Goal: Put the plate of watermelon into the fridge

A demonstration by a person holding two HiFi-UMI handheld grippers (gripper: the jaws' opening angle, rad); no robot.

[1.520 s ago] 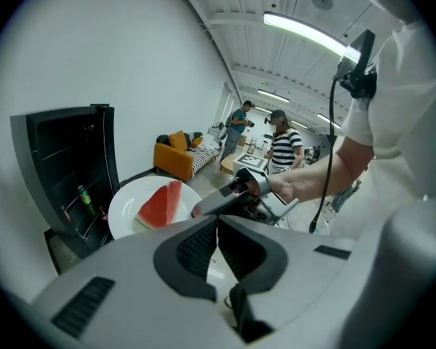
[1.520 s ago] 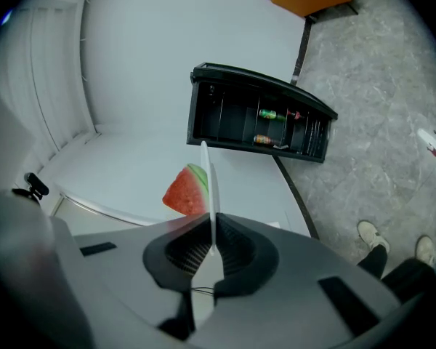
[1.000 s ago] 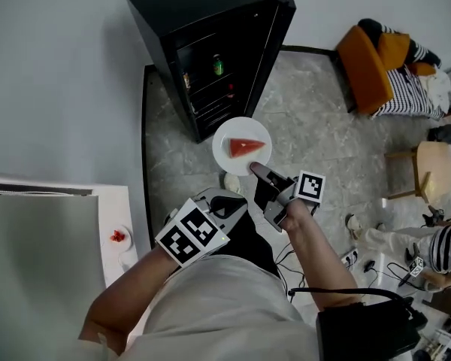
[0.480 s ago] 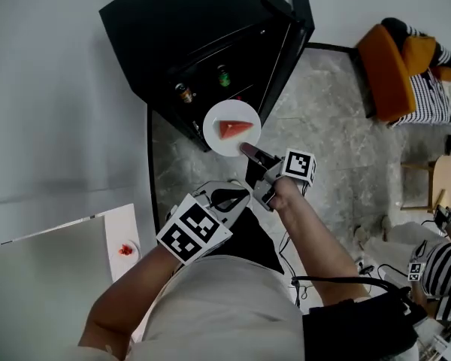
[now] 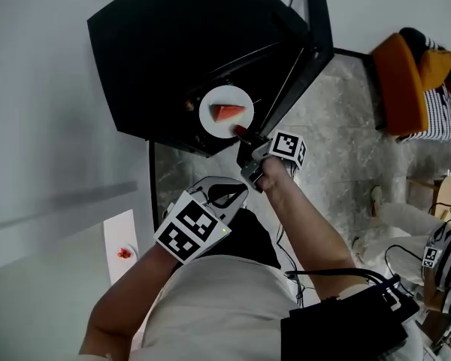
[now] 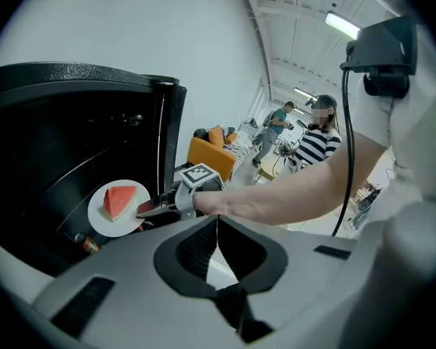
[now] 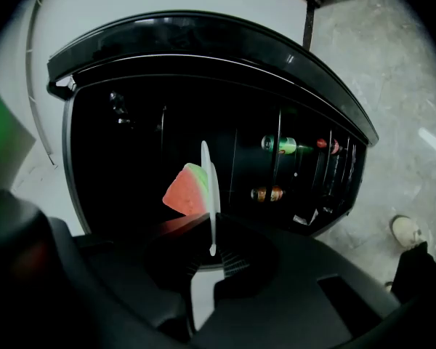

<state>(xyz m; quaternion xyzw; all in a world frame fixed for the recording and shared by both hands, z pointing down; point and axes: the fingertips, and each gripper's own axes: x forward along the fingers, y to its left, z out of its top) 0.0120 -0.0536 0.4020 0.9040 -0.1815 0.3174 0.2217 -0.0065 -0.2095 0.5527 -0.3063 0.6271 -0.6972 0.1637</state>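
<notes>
Mostly grey floor, blk fridge open, prob orange sofa

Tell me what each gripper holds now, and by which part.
Right gripper pinches the white plate by its near rim, watermelon slice on top. Left gripper is shut on nothing.

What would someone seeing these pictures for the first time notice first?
The red watermelon slice on a white plate stands out against the dark inside of the open black fridge, at the top middle of the head view. The right gripper is clamped on the plate's near rim, holding it at the fridge opening. The left gripper is lower down, shut and empty.
</notes>
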